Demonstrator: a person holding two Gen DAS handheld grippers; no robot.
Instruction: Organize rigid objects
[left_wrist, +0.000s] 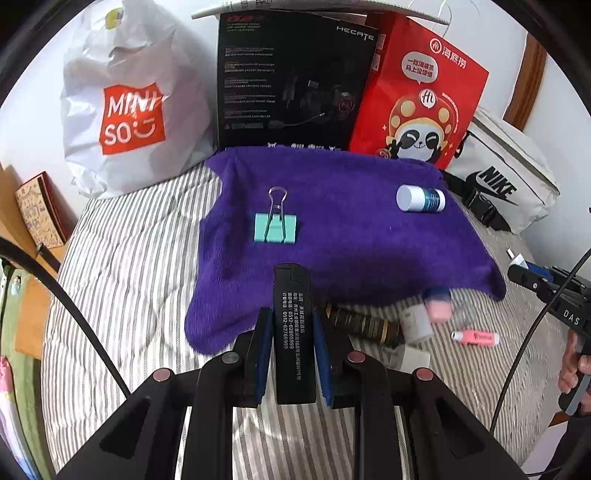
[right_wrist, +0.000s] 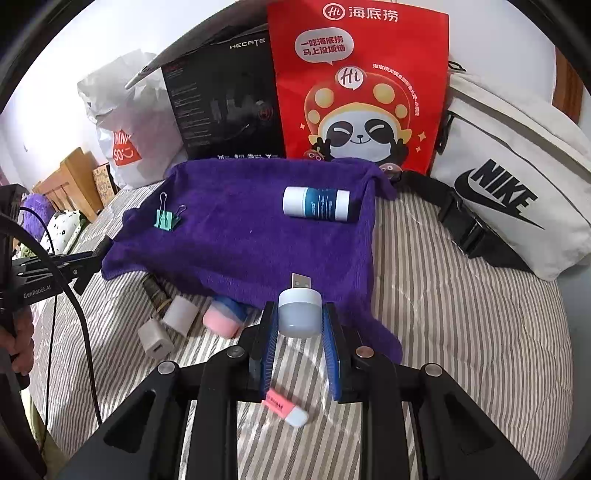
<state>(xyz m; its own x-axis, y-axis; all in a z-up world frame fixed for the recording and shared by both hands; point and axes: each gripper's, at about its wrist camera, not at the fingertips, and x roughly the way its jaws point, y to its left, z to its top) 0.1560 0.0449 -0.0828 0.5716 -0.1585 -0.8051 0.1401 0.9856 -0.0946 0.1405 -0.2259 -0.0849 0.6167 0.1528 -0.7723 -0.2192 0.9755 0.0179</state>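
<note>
A purple towel (left_wrist: 332, 229) (right_wrist: 258, 221) lies on the striped bed. On it are a teal binder clip (left_wrist: 275, 226) (right_wrist: 167, 218) at the left and a white and blue bottle (left_wrist: 420, 198) (right_wrist: 316, 204) at the right. My left gripper (left_wrist: 287, 332) is shut on a black lighter (left_wrist: 292, 332), held above the towel's near edge. My right gripper (right_wrist: 299, 321) is shut on a white USB night light (right_wrist: 299, 311) above the towel's near right corner. A pink and white eraser (right_wrist: 285, 407) (left_wrist: 476, 337) lies on the bed below the right gripper.
Along the towel's near edge lie a dark tube (right_wrist: 157, 291), a white cylinder (right_wrist: 181, 314), a white charger (right_wrist: 156, 339) and a pink and blue item (right_wrist: 225, 317). Behind stand a Miniso bag (left_wrist: 129, 110), a black box (left_wrist: 291, 81), a red bag (right_wrist: 358, 85) and a Nike bag (right_wrist: 517, 192).
</note>
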